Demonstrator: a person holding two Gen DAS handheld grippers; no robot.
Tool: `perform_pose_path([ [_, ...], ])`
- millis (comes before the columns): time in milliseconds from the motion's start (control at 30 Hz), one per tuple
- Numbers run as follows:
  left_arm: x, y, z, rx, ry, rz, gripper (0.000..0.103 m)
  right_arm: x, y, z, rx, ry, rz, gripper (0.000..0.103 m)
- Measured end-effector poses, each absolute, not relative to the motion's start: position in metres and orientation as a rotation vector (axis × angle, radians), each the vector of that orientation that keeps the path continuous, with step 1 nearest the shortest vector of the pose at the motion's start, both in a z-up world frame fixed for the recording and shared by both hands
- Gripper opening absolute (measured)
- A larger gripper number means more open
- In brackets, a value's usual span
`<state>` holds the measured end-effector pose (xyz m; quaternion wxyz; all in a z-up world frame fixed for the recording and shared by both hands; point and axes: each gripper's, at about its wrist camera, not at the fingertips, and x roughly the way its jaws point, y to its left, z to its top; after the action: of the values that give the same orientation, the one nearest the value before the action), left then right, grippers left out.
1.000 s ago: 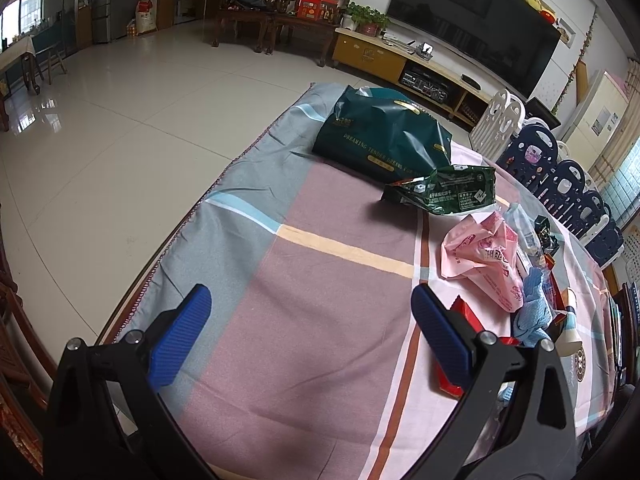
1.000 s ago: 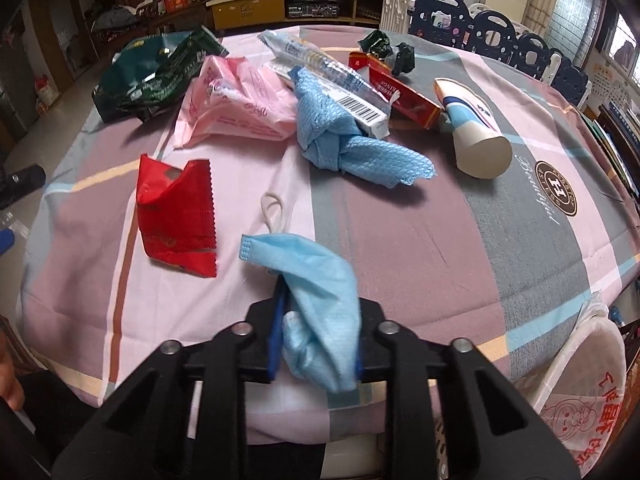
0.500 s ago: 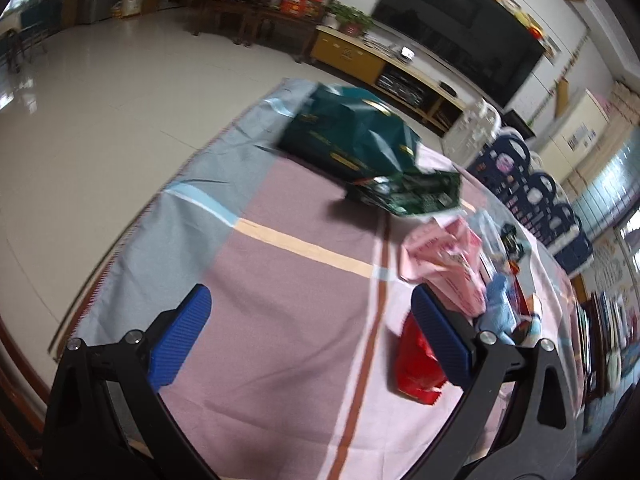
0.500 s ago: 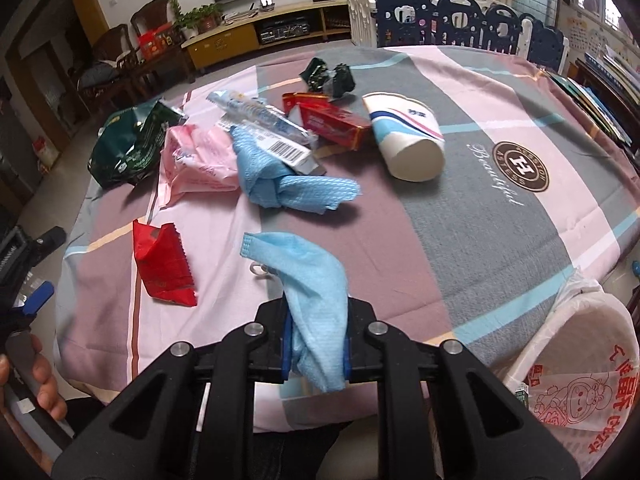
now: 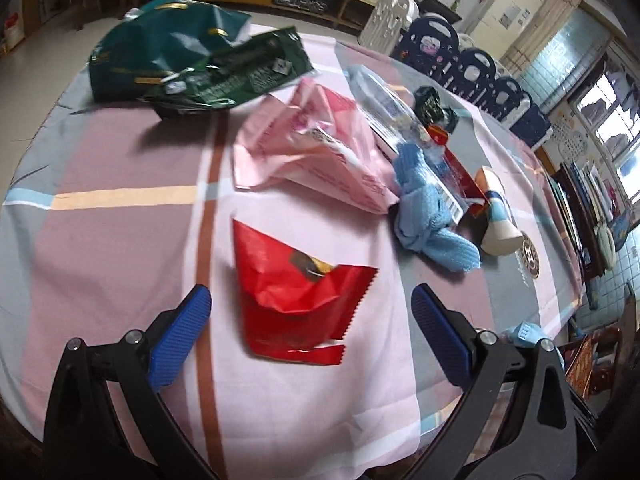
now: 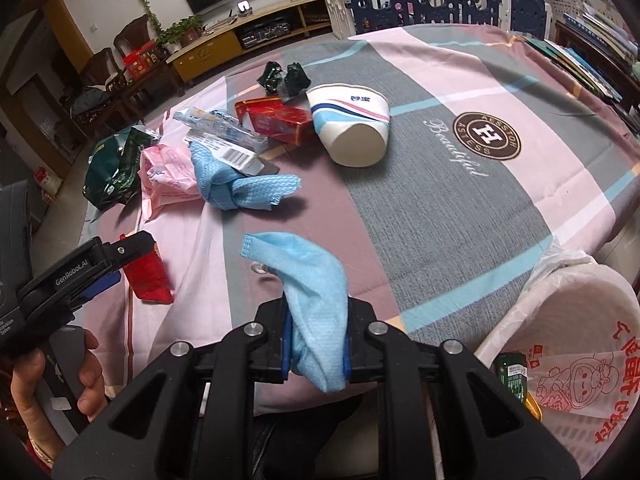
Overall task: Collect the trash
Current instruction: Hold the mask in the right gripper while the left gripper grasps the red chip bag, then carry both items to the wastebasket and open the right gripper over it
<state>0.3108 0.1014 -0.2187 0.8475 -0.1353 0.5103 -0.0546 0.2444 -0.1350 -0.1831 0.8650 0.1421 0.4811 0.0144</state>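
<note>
face mask clamped, red wrapper between open jaws

the right hand-held gripper is clamped on a crumpled blue face mask, which sticks up out of the jaws above the near edge of the tabletop. low on the right stands a white bin lined with a printed plastic bag, beside the tabletop's edge, with a green packet inside.

the left hand-held gripper hangs with its jaws spread wide over a red snack wrapper lying flat on the checked cloth; the blue pads sit to either side of it, not pressing it. a person's hand holds that gripper's handle.

further across lie a pink plastic bag, green foil packets, a knotted blue cloth, a red carton and a tipped paper cup.
</note>
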Motion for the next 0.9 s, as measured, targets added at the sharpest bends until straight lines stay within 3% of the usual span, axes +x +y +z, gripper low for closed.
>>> perform_pose_path([
  [233, 0.317, 0.095, -0.228, -0.224, 1.133, -0.079, 0.099, 0.242, -0.13, -0.183, 0.276, 1.012, 0.022, 0.019],
  [300, 0.317, 0.1, -0.228, -0.245, 1.127, -0.075, 0.093, 0.243, -0.127, -0.183, 0.266, 1.015, 0.024, 0.019],
  [433, 0.316, 0.107, -0.229, -0.269, 1.131, -0.078, 0.066, 0.243, -0.12, -0.185, 0.247, 1.022, 0.025, 0.019],
  [500, 0.315, 0.112, -0.23, -0.29, 1.129, -0.084, 0.062, 0.243, -0.118, -0.185, 0.241, 1.026, 0.026, 0.019],
  [567, 0.314, 0.114, -0.23, -0.313, 1.124, -0.1, 0.051, 0.243, -0.115, -0.186, 0.238, 1.029, 0.026, 0.019],
  [767, 0.309, 0.124, -0.227, -0.362, 1.086, -0.099, 0.039, 0.243, -0.111, -0.187, 0.228, 1.032, 0.026, 0.019],
  [900, 0.308, 0.125, -0.222, -0.366, 1.061, -0.089, 0.037, 0.243, -0.109, -0.187, 0.221, 1.031, 0.025, 0.019],
])
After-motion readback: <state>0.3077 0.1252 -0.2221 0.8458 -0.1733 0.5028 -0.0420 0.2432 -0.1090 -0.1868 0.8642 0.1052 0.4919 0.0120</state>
